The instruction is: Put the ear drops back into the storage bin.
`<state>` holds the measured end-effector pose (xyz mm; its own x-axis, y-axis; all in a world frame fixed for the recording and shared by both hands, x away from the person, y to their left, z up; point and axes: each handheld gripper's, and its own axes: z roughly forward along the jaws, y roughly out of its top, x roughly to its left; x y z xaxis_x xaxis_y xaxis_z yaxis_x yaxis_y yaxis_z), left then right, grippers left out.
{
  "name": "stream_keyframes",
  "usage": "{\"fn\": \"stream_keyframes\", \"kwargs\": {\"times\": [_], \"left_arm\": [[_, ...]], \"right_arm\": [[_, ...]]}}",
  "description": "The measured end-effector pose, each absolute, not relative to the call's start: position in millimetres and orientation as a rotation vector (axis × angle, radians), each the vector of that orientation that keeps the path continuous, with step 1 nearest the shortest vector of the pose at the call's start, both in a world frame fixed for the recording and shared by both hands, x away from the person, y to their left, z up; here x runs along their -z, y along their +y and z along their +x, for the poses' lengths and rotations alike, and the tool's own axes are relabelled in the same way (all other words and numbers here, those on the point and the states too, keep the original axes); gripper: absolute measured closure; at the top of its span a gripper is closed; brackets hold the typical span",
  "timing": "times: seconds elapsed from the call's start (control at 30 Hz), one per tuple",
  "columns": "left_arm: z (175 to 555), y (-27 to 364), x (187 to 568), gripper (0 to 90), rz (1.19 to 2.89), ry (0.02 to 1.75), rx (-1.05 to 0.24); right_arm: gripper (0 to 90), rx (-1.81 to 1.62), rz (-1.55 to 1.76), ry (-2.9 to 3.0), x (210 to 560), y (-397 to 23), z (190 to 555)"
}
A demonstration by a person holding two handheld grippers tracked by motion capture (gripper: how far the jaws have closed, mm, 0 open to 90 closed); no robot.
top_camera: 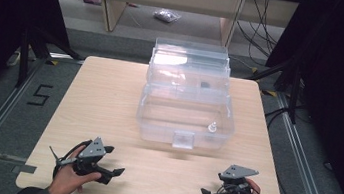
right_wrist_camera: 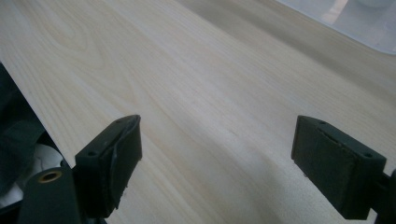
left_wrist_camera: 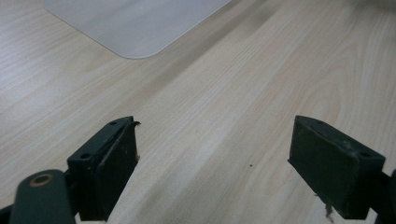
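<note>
**Grippers at rest before the clear box**

Grippers lay low on the table (top_camera: 110, 94), one in each of my hands, at its near edge. My left gripper (top_camera: 117, 171) had its jaws spread wide with nothing between them; bare wood showed between the pads in the left gripper view. My right gripper (top_camera: 204, 192) stood equally wide and empty. Ahead of both, roughly midway between them and well apart from either, sat the clear plastic box (top_camera: 184, 121), its lid raised behind it and an upper tray visible at the back. A small white bottle (top_camera: 212, 128) stood inside the box toward its right front, ahead of my right gripper. A small dark item (top_camera: 205, 85) rested in the upper tray; what it was I could not tell. In the left gripper view, a rounded corner of the box (left_wrist_camera: 135, 28) lay ahead and to the left of my jaws. I judged that no handling was under way: the box stood open, nothing was gripped, and any reach toward its contents remained to be made.
</note>
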<state>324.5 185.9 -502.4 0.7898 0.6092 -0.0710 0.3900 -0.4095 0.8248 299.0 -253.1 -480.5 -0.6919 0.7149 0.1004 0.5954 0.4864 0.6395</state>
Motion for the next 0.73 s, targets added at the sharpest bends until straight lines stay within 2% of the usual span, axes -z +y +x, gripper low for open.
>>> {"fn": "stream_keyframes", "kwargs": {"times": [0.73], "left_arm": [[324.7, 185.7, 502.2, 14.8, 2.054, 0.745, -0.299]], "right_arm": [[17.1, -0.999, 1.104, 2.513, 483.6, -256.2, 300.7]]}}
